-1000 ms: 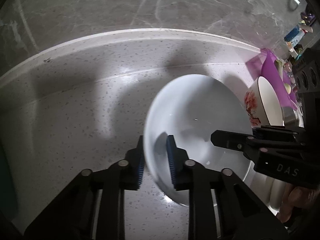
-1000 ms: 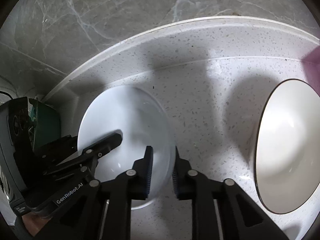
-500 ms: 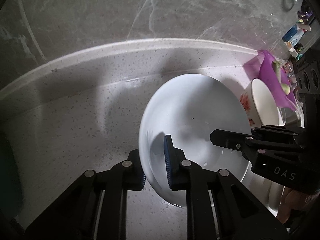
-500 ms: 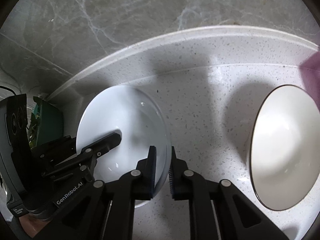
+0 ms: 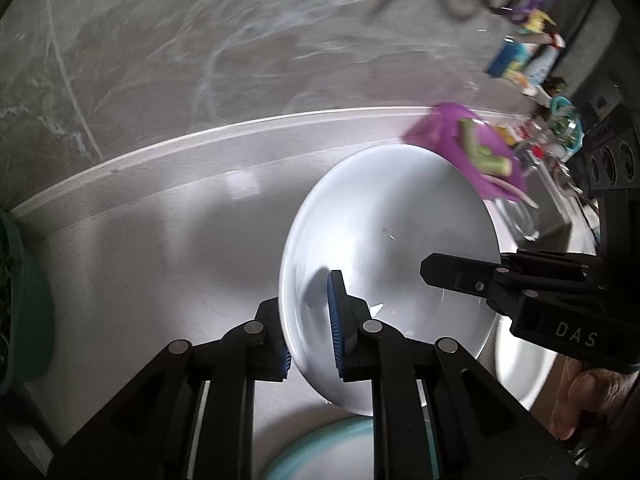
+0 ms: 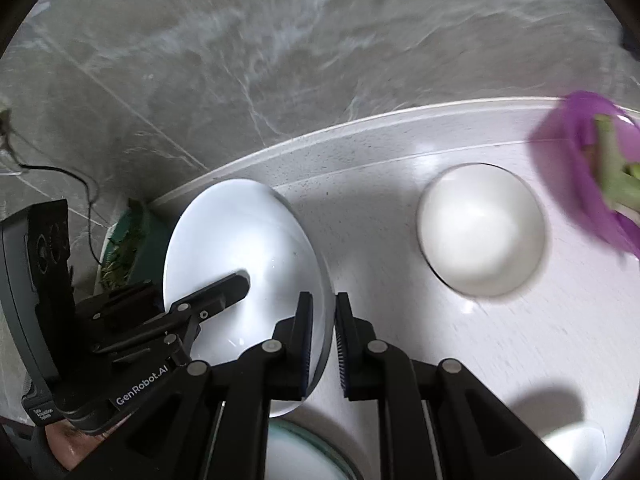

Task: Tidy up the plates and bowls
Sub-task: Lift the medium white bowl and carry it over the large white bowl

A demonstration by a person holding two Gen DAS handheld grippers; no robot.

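Note:
A large white bowl [image 5: 384,232] [image 6: 236,240] hangs in the air above the speckled counter, gripped on two sides of its rim. My left gripper [image 5: 310,324] is shut on its left rim. My right gripper [image 6: 322,340] is shut on its right rim; it also shows in the left wrist view [image 5: 460,276]. A second white bowl [image 6: 480,236] stands on the counter to the right. A teal-rimmed plate [image 5: 336,452] [image 6: 304,456] lies below the held bowl at the near edge.
A purple colander with greens [image 6: 592,168] [image 5: 472,148] sits at the right. A green basket [image 6: 132,240] stands by the grey marble wall on the left. Bottles and clutter [image 5: 528,60] fill the far right. A sink rim [image 5: 528,364] shows at the right.
Both grippers have closed fully on the white bowl's rim and lifted it off the counter. The views have pulled up and back, so the teal plate and the purple colander now show.

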